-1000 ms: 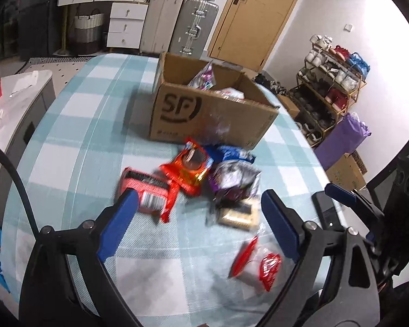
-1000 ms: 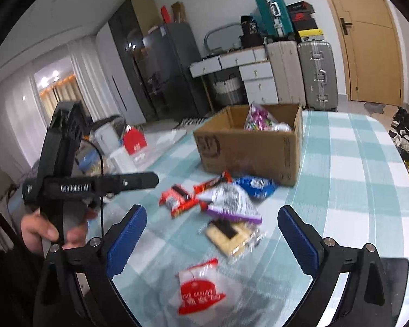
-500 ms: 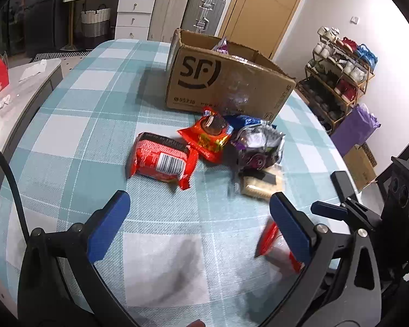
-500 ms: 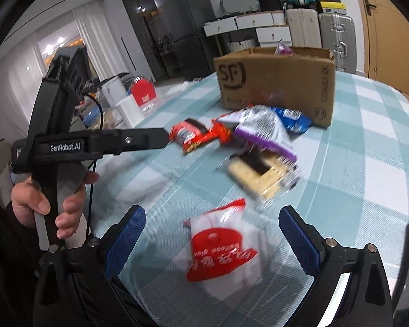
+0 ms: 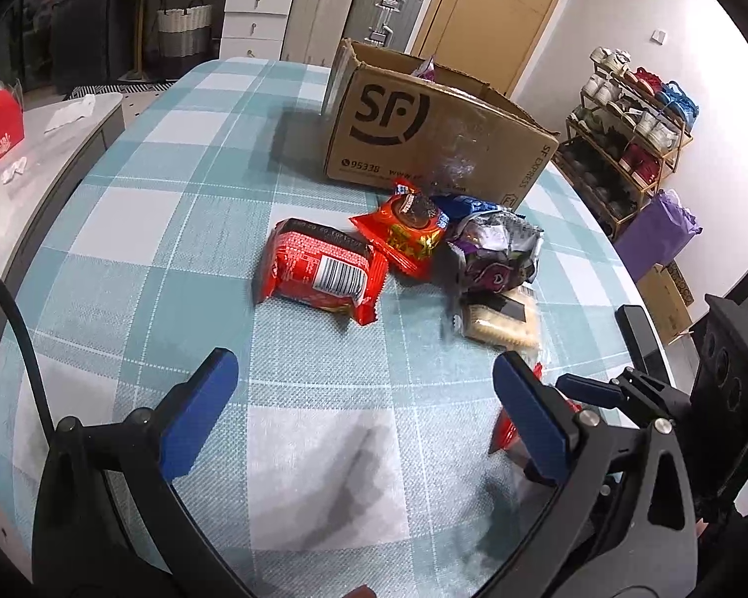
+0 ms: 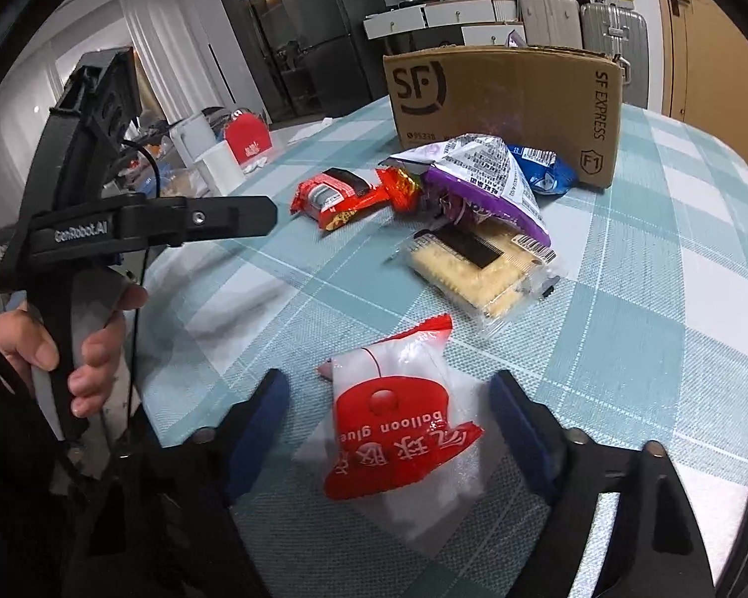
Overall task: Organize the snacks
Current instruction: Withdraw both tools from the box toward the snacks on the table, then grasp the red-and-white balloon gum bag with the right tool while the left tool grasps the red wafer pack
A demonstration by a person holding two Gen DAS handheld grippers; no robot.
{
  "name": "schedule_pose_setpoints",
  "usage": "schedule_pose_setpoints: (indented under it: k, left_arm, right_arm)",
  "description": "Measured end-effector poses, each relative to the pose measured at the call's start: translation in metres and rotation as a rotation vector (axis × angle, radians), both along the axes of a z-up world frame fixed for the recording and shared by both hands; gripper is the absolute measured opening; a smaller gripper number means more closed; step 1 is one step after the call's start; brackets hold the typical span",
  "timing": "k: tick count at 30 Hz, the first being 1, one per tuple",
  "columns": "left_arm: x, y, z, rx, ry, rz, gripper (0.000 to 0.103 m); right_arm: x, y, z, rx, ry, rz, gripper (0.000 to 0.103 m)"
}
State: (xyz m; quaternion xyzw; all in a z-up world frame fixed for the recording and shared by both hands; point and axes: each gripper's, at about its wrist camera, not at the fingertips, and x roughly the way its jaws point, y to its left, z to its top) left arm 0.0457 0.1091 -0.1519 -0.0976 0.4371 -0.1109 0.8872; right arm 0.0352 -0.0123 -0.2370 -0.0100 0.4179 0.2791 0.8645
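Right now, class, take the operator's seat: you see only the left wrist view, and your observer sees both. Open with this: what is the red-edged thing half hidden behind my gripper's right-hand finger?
Observer: A white and red plastic packet printed "balloon glue", lying flat on the checked tablecloth.
Operator: Is the right gripper holding it?
Observer: No. That gripper is open, with one blue finger on each side of the packet, not closed on it.
Operator: What lies just beyond it?
Observer: A clear packet of pale crackers, apart from it, with bare cloth between them.
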Motion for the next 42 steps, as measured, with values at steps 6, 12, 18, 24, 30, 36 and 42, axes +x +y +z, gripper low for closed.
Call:
schedule_pose_setpoints:
  k: [6, 12, 18, 24, 30, 36, 42]
  left_arm:
    - [-0.002, 0.005, -0.001, -0.007, 0.009, 0.004, 0.102]
    - [-0.004, 0.007, -0.002, -0.031, 0.012, 0.002, 0.102]
    - [-0.005, 0.011, -0.001, -0.035, 0.015, 0.005, 0.102]
    - [-0.007, 0.012, -0.003, -0.024, 0.014, 0.004, 0.102]
    - [0.002, 0.014, -0.004, -0.003, 0.035, 0.014, 0.102]
    - [0.022, 0.017, -0.005, 0.029, 0.068, 0.034, 0.102]
    - [0.045, 0.004, -0.008, 0.091, 0.113, 0.011, 0.102]
  right_arm:
    - [0.0, 0.008, -0.002, -0.051, -0.02, 0.006, 0.066]
    - [-0.004, 0.02, 0.001, -0.2, -0.063, -0.009, 0.045]
    - [-0.007, 0.014, 0.001, -0.151, -0.059, -0.025, 0.043]
    - [-0.019, 0.004, 0.018, -0.152, -0.131, -0.089, 0.043]
    - [-0.017, -0.014, 0.023, -0.047, -0.098, -0.118, 0.043]
    - [-0.021, -0.024, 0.031, -0.011, -0.127, -0.125, 0.043]
    - [-0.023, -0.033, 0.033, 0.002, -0.133, -0.139, 0.043]
